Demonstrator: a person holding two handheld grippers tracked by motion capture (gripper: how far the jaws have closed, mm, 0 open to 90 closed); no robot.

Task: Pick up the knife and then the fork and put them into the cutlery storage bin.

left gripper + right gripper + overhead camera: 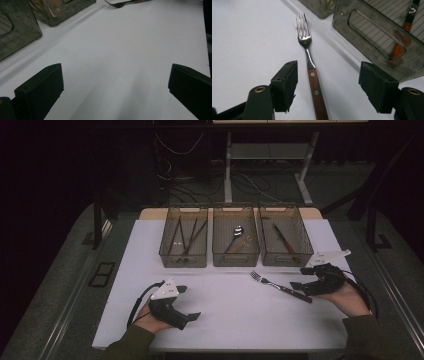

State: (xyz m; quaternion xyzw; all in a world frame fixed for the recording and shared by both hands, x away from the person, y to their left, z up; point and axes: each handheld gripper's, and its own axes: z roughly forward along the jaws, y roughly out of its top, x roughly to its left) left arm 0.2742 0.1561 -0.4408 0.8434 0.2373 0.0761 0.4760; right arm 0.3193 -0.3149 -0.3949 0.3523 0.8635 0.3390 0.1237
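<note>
Table: a white tabletop (pixel 225 315) is seen from above, with dark floor around it and a person's forearms coming in from the near edge.
Bins: three clear bins are lined up along the far side. Long dark utensils lie in the left bin (pixel 183 257), a spoon and a wooden-handled piece in the middle bin (pixel 235 257), and a wooden-handled utensil in the right bin (pixel 286 257).
Left gripper: the left gripper (pixel 187 302) is held low over the near left of the table, well apart from the bins. In the left gripper view its jaws are spread wide with bare tabletop between them.
Right gripper: the right gripper (pixel 298 277) is held near the right bin, at the handle end of the fork. Its jaws are parted and nothing is clamped.
Fork: the fork (pixel 310 67) lies flat on the table just in front of the right bin, tines pointed toward the middle of the table. In the right gripper view its wooden handle runs between the jaws, nearer the left jaw, untouched by either pad.
Step in hand: a pickup of the fork is judged to be under way.
Advice: the handle is best centred between the pads, the jaws lowered to the table, then closed squarely across the wood.
</note>
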